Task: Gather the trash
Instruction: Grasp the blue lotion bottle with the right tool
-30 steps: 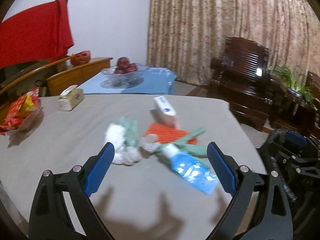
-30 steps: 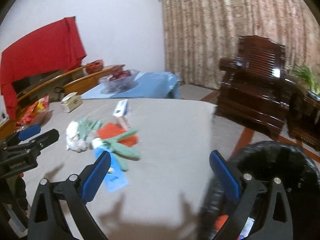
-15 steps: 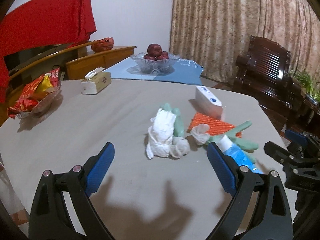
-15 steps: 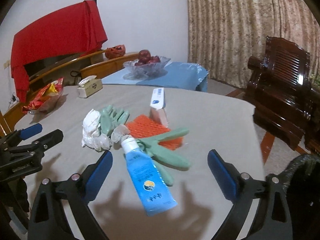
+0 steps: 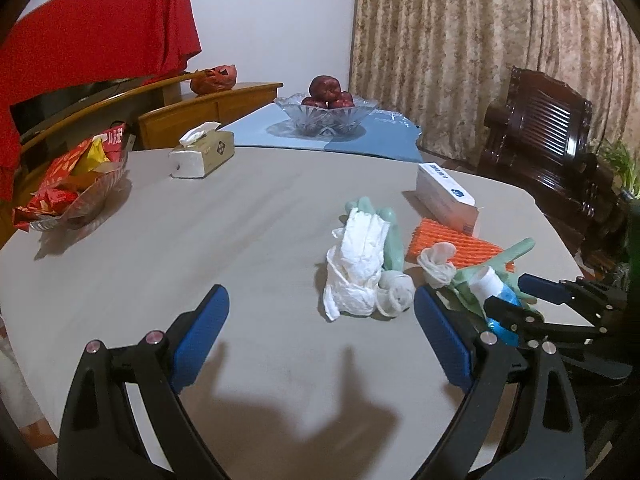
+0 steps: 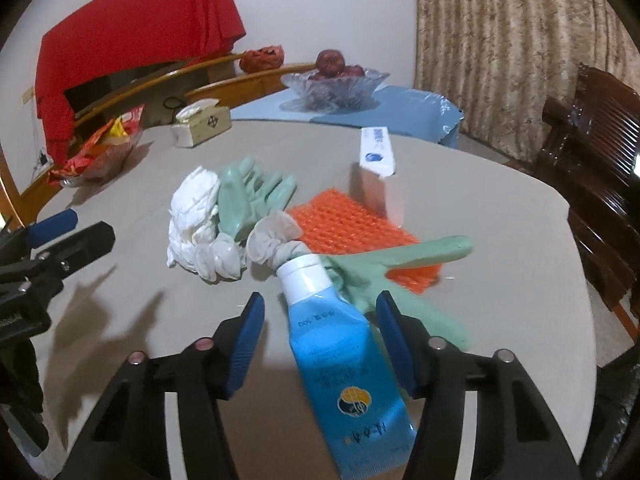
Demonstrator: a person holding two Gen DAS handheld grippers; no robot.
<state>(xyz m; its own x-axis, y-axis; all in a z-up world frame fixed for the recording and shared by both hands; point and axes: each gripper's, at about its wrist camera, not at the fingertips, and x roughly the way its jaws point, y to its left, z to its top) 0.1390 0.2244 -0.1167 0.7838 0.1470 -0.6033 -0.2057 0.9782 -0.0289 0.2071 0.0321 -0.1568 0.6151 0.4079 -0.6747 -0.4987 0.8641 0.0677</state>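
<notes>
A heap of trash lies on the grey table [image 5: 200,240]: crumpled white tissue [image 5: 358,268] [image 6: 192,216], green rubber gloves [image 6: 256,196], an orange mesh pad [image 6: 352,232] [image 5: 452,242], a white toothpaste box [image 5: 444,196] [image 6: 378,172] and a blue tube with a white cap [image 6: 344,356] [image 5: 494,292]. My right gripper [image 6: 320,332] is open with its jaws on either side of the blue tube, not closed on it. My left gripper [image 5: 320,336] is open and empty, just in front of the tissue. The right gripper's fingertips [image 5: 540,286] show at the right of the left wrist view.
A tissue box [image 5: 202,154], a glass dish of red snack packets [image 5: 68,192] and a glass fruit bowl [image 5: 326,114] on a blue cloth stand at the far side. A dark wooden chair [image 5: 540,140] is on the right. A black bin edge [image 6: 616,408] sits at lower right.
Both grippers moved forward and leftward toward the trash heap. My right gripper came down over the blue tube and its jaws narrowed around it.
</notes>
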